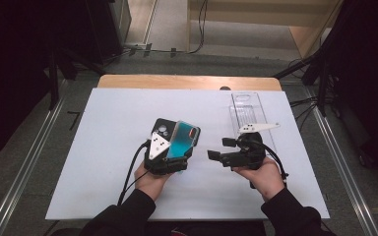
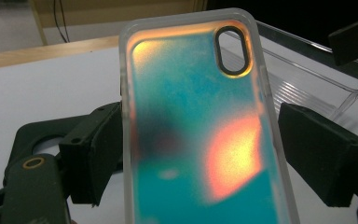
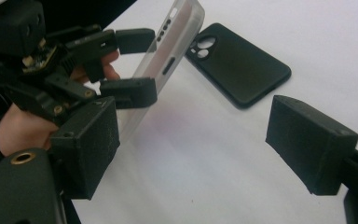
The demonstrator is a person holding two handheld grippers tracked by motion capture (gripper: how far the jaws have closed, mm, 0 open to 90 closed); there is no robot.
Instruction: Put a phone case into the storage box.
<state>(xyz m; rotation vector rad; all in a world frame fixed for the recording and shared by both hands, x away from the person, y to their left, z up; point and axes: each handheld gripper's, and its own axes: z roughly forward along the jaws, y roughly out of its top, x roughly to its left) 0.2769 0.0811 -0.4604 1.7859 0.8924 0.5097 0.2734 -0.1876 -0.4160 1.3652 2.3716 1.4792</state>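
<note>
High view: the left tongs [image 1: 170, 160] are seen pinching a clear case [image 1: 182, 140] with a teal and orange sheen. The case is held lifted above the desk [image 1: 103, 147], tilted, with its lower end between the jaws. A black case [image 1: 158, 129] lies flat on the desk, partly hidden under the clear case and just behind the left tongs. The right tongs [image 1: 221, 149] are held to the right of the clear case, apart from it, with the jaws spread and nothing between them. A clear tray [image 1: 246, 110] lies on the desk to the right of and beyond the clear case, behind the right tongs.

Left gripper view: the clear case [image 2: 200, 140] is seen upright between the two black jaws. The left jaw is pressed against the case edge; the right jaw stands just beside the opposite edge, and contact there cannot be told. The camera cutout is at the top right corner of the case. The tray [image 2: 307, 70] is seen behind the case.

Right gripper view: the right jaws are seen wide apart over the bare desk [image 3: 191, 154]. The left tongs [image 3: 128, 65] are seen clamped on the edges of the clear case [image 3: 168, 51]. The black case [image 3: 237, 65] lies back up on the desk just beyond the clear case.
</note>
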